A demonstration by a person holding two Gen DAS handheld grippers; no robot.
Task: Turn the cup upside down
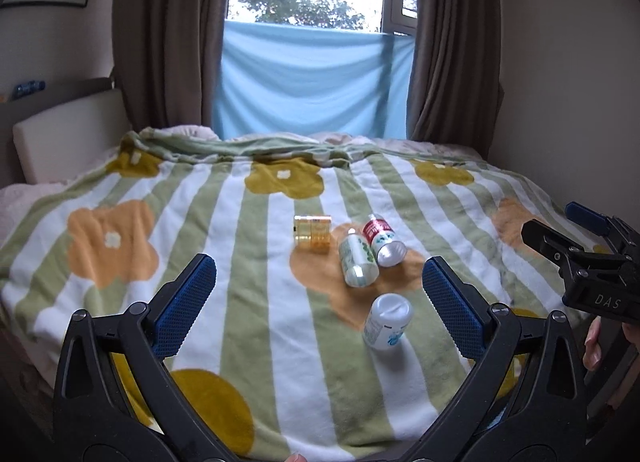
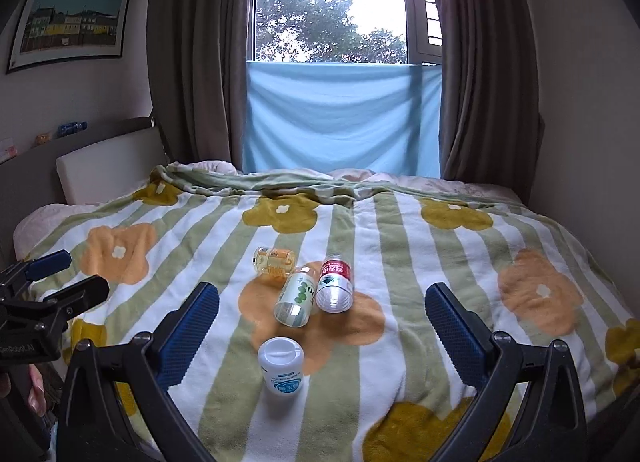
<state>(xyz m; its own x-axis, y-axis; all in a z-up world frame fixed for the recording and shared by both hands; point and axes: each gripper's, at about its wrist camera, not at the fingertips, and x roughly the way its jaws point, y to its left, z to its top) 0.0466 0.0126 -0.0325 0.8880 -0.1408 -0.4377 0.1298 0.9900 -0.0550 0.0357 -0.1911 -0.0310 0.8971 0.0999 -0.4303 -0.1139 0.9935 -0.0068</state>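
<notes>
Cup [image 2: 281, 365] stood base-up on bed [image 2: 420, 262], near 11 o'clock between spread right claw [image 2: 322, 326] fingers. Left claw [image 1: 320, 298] also gaped, empty. Beyond, toward 12, lay three bottles [image 2: 294, 298], probably toppled clutter.

Four containers are lying on the striped flower-print fleece blanket [image 2: 400, 262]. The white plastic bottle [image 2: 281, 365] is sitting nearest the cameras; behind it, the green-labelled clear bottle [image 2: 296, 297] and red-labelled clear bottle [image 2: 335, 284] are lying touching side by side, with the amber ribbed plastic cup [image 2: 274, 260] lying behind them to the left.
</notes>
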